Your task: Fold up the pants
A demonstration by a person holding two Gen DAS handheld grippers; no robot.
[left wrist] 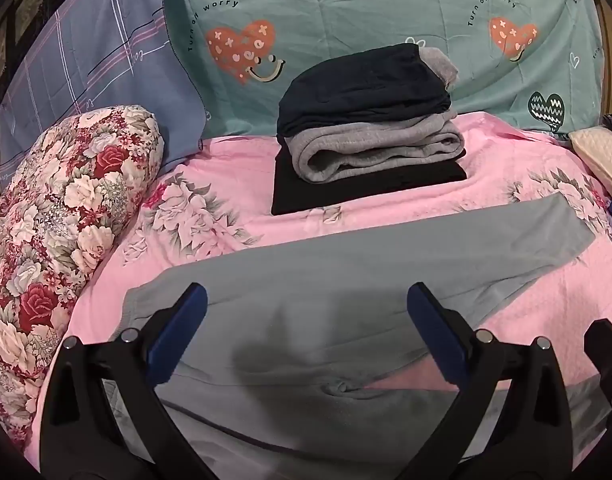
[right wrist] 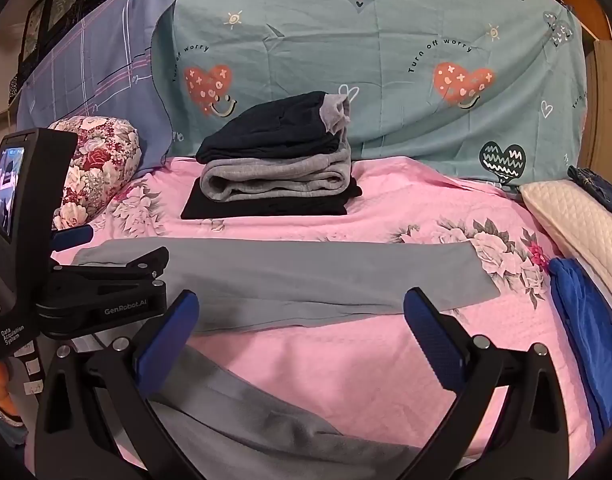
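Note:
Grey pants (left wrist: 346,264) lie spread flat on a pink floral bedsheet (left wrist: 233,160), waist to the left and legs running right. My left gripper (left wrist: 306,300) hovers open over the waist and crotch area, nothing between its blue pads. In the right wrist view one pant leg (right wrist: 306,272) stretches across the bed and the other leg (right wrist: 245,412) runs under my right gripper (right wrist: 301,304). That gripper is open too, its pads apart over the legs. The left gripper (right wrist: 117,246) shows there at the left, above the waist end.
A stack of folded dark and grey clothes (left wrist: 366,128) (right wrist: 273,168) sits at the back of the bed. A floral bolster (left wrist: 65,208) (right wrist: 97,160) lies at the left. At the right lie a cream pillow (right wrist: 578,220) and a blue garment (right wrist: 586,328). A teal heart-print sheet (right wrist: 386,80) hangs behind.

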